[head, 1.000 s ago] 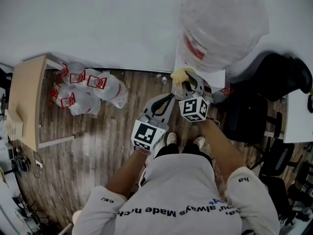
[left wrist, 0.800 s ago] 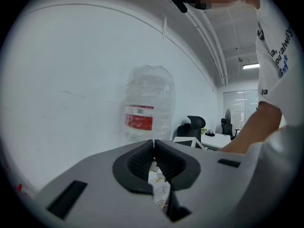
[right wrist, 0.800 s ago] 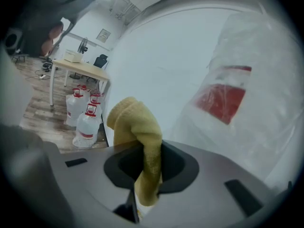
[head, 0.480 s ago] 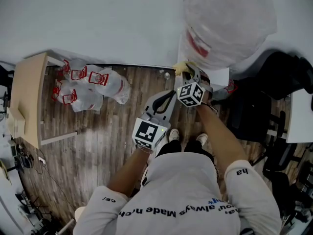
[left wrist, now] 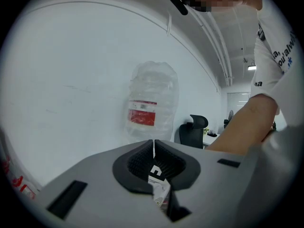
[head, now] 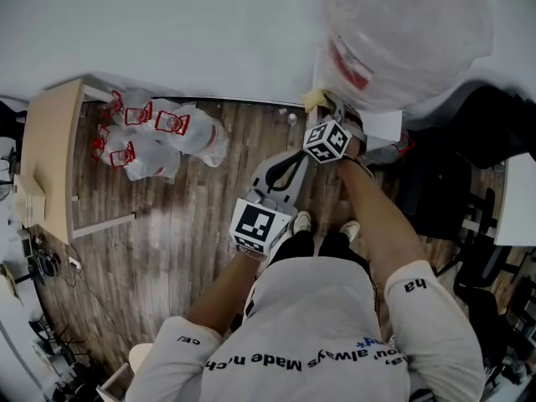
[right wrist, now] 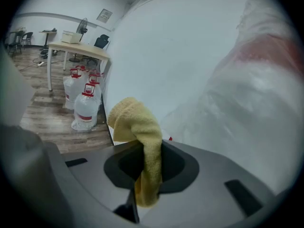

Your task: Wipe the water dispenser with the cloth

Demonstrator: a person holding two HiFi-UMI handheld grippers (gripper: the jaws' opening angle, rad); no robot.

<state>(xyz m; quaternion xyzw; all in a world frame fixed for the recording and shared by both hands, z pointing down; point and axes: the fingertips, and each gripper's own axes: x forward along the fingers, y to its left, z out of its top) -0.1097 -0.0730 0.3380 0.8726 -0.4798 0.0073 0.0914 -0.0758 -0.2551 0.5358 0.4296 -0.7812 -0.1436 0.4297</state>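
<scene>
left gripper (head: 285,167) close to body, jaws together, right gripper (head: 328,111) extended forward, jaws clamped on cloth (right wrist: 135,122)

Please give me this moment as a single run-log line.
right gripper: shut on yellow cloth | position: at water dispenser, below bottle, contact unclear | left gripper: shut, empty, nearer person

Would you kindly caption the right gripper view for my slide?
Right gripper clamps a yellow cloth beside the plastic-wrapped water bottle.
</scene>
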